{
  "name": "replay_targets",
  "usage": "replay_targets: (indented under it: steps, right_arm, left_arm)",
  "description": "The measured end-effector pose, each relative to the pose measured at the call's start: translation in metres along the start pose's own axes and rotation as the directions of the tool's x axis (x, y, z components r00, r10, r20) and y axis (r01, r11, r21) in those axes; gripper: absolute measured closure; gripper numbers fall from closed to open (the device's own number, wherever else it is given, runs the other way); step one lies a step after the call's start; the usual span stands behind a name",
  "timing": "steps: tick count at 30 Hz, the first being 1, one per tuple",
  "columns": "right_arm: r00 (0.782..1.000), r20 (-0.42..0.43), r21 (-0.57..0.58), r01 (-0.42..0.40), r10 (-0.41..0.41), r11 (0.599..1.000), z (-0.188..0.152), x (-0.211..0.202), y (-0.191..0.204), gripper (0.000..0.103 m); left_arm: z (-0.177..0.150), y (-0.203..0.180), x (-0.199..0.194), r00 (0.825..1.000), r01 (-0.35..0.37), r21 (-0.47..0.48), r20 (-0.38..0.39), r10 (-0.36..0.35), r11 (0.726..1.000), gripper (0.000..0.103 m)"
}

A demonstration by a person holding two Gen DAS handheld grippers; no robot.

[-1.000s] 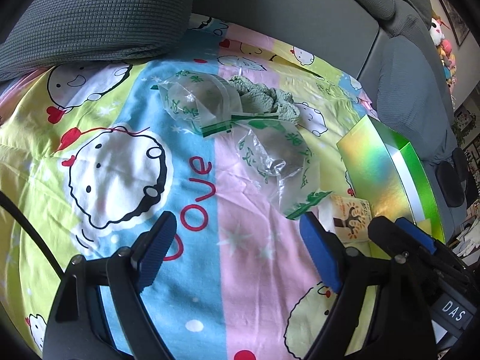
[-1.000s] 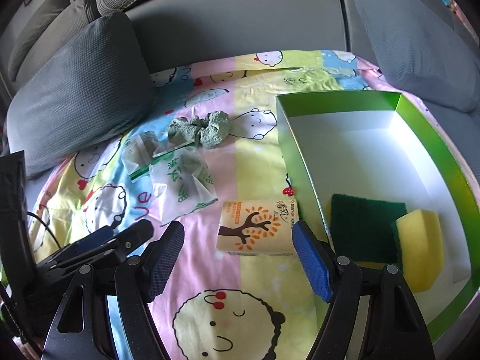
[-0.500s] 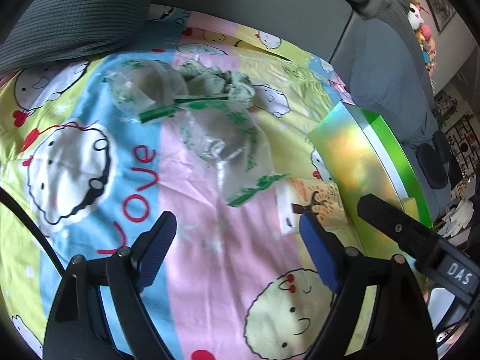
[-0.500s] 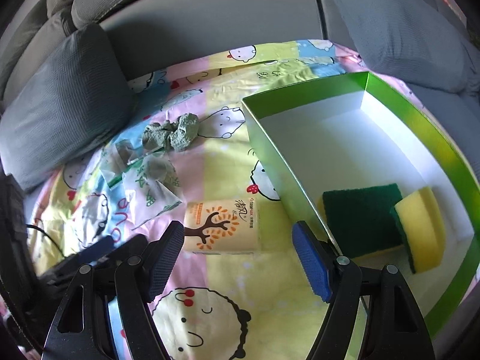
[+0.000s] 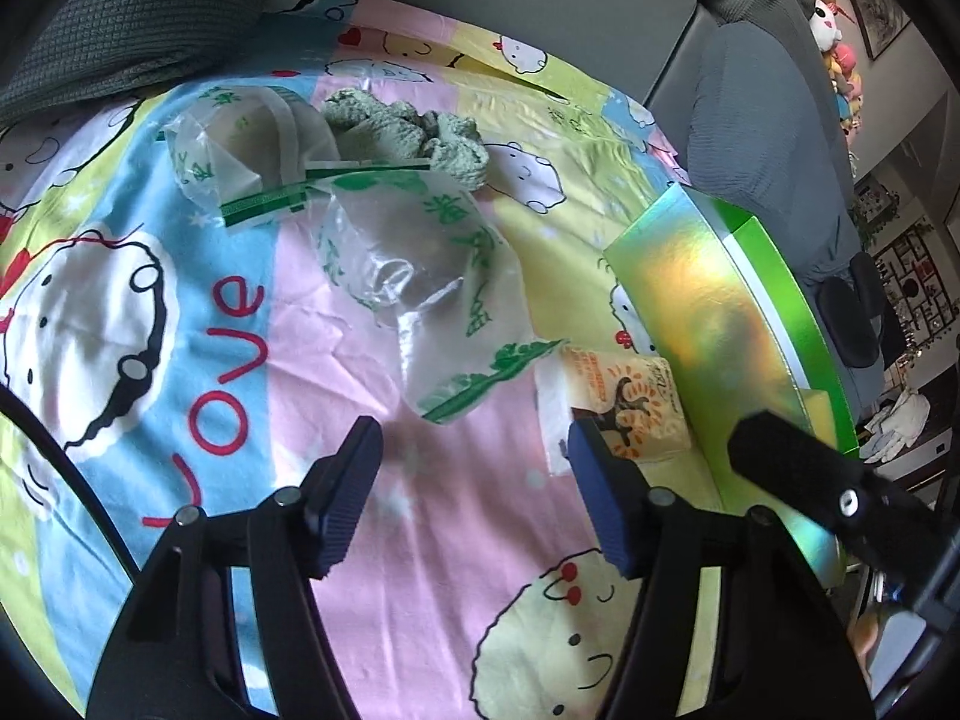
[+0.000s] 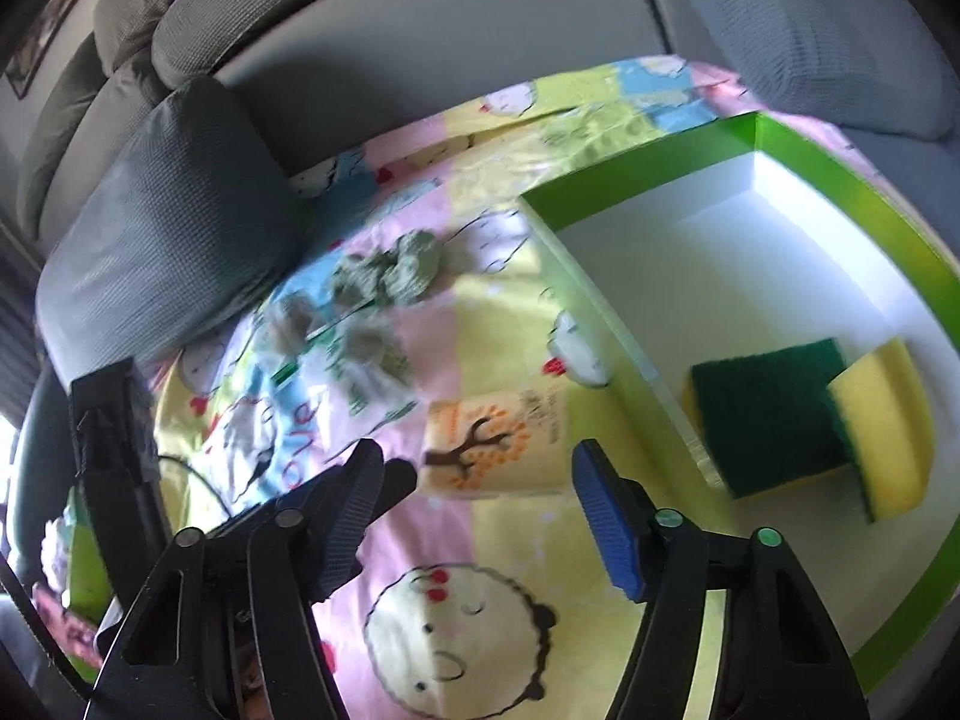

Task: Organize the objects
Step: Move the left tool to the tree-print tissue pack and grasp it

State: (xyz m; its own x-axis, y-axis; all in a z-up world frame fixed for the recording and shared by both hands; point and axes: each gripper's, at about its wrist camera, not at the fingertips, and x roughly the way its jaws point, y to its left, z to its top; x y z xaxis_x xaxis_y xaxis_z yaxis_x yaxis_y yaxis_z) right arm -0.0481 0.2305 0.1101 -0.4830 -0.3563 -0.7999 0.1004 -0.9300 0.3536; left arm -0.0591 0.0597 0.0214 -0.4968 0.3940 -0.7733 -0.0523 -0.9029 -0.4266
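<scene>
**Both tongs part-open over the bedsheet**

Left tongs [image 5: 474, 450] and right tongs [image 6: 477, 471] have just been closing, gap empty. The tissue pack [image 6: 495, 444] lies just ahead, beside the green box [image 6: 606, 312] wall; bare sheet [image 5: 420, 540] below.

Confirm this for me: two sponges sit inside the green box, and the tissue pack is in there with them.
Not quite. The two sponges are inside the green box, but the tissue pack lies outside it on the cartoon bedsheet, beside the box's near wall. The right wrist view shows this.
</scene>
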Motion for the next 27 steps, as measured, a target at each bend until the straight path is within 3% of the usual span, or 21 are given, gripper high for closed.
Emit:
replay_targets:
  steps: [2,7,12,16,19,24,27]
  right_arm:
    - [1.000,-0.005,-0.022,-0.017,0.017,1.000,-0.002,0.001,0.007,0.039]
    - [0.995,-0.008,0.025,0.097,-0.097,0.995,-0.002,0.012,-0.001,0.039]
    - [0.995,-0.011,0.084,0.098,-0.098,0.992,0.001,0.024,-0.013,0.039]
    - [0.997,-0.024,0.148,0.080,-0.078,0.986,0.001,0.036,-0.026,0.039]
    - [0.995,-0.029,0.129,0.098,-0.095,0.987,0.003,0.044,-0.026,0.039]
    - [0.997,-0.051,0.177,0.064,-0.056,0.982,0.002,0.056,-0.037,0.039]
    - [0.998,-0.049,0.160,0.046,-0.039,0.986,0.003,0.056,-0.036,0.049]
  left_arm:
    - [0.000,0.002,-0.001,1.000,-0.006,-0.001,0.000,0.006,1.000,0.041]
    - [-0.001,0.004,-0.001,1.000,-0.005,-0.003,0.004,0.005,1.000,0.041]
    - [-0.002,-0.003,0.002,0.999,0.032,0.019,0.000,-0.032,0.999,0.041]
    - [-0.003,-0.011,0.007,1.000,0.018,0.058,0.003,-0.019,0.998,0.041]
    - [-0.003,-0.013,0.011,0.999,0.048,0.054,-0.005,-0.048,0.997,0.041]
    - [-0.005,-0.021,0.013,1.000,0.022,0.098,0.018,-0.024,0.995,0.044]
    - [-0.005,-0.020,0.015,0.999,0.041,0.097,0.023,-0.043,0.994,0.052]
